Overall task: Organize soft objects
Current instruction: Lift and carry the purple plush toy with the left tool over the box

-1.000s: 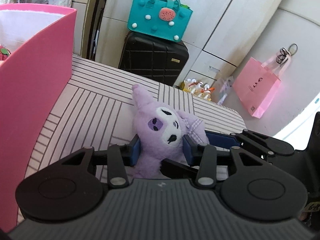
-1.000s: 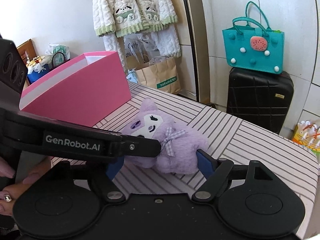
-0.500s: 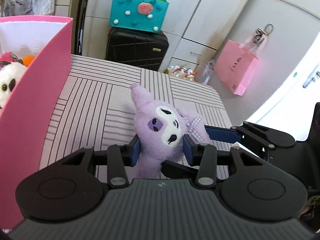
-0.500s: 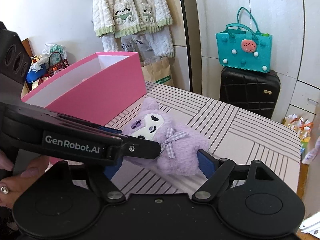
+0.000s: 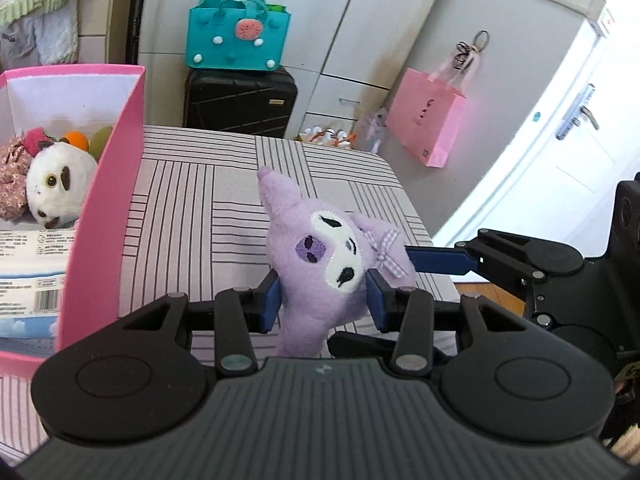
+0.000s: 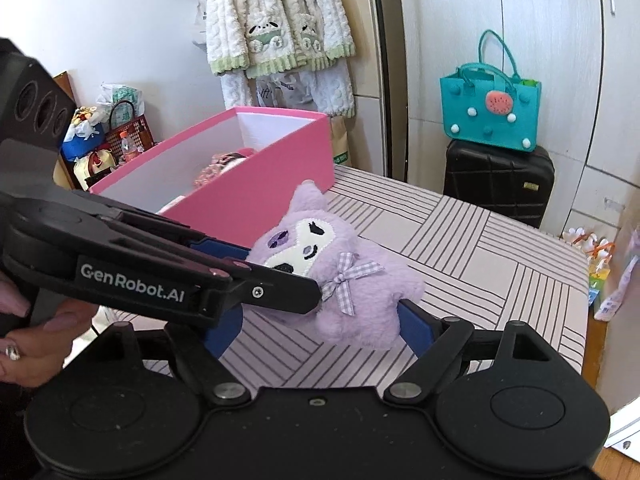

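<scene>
A purple plush toy (image 5: 320,256) with a white face and a checked bow hangs above the striped table (image 5: 200,208). My left gripper (image 5: 322,300) is shut on its head, blue pads pressed into both cheeks. My right gripper (image 6: 320,328) stands around the plush's (image 6: 360,292) body. Its right pad (image 6: 416,320) touches the fur, while striped cloth shows between the left pad and the toy. One right finger (image 5: 440,260) shows behind the bow. The pink box (image 5: 108,200) stands open to the left, beside the plush.
Inside the pink box (image 6: 256,184) lie a white plush (image 5: 56,192), a floral soft thing and a tissue pack (image 5: 28,276). Past the table's far edge stand a black suitcase (image 5: 240,100) with a teal bag (image 5: 238,40) on it. A hand (image 6: 36,344) holds the left gripper.
Both grippers have risen with the purple plush, lifting it off the table and nearer the pink box. The box's inside has come into the left wrist view.
</scene>
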A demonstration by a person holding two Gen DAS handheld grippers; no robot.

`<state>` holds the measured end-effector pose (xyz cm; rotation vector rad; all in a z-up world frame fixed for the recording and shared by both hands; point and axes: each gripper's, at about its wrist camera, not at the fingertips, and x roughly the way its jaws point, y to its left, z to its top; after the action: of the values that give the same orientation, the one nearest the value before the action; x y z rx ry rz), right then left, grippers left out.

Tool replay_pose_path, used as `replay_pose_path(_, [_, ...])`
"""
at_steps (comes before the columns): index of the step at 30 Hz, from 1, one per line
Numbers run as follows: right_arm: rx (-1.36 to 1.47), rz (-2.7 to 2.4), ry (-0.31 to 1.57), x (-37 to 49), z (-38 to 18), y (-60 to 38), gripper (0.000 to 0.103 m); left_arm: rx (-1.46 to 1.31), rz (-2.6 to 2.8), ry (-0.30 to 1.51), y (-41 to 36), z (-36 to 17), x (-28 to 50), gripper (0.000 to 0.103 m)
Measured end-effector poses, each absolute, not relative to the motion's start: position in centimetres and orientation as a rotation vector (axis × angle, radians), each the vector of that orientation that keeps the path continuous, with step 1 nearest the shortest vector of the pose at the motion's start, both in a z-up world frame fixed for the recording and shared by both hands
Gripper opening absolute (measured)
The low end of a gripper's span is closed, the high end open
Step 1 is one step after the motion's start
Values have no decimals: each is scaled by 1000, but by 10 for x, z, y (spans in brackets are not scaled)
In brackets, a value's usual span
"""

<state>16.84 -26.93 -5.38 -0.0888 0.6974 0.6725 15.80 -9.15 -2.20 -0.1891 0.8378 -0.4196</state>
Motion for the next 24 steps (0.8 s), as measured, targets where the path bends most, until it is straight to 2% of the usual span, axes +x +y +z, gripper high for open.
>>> replay_pose_path(16, [-139, 767, 640, 130, -5, -229, 87, -130, -486, 754, -25, 29, 118, 43])
replay_pose_path(24, [-203, 843, 532, 132, 15, -183, 87, -94, -403, 686, 19, 50, 110, 43])
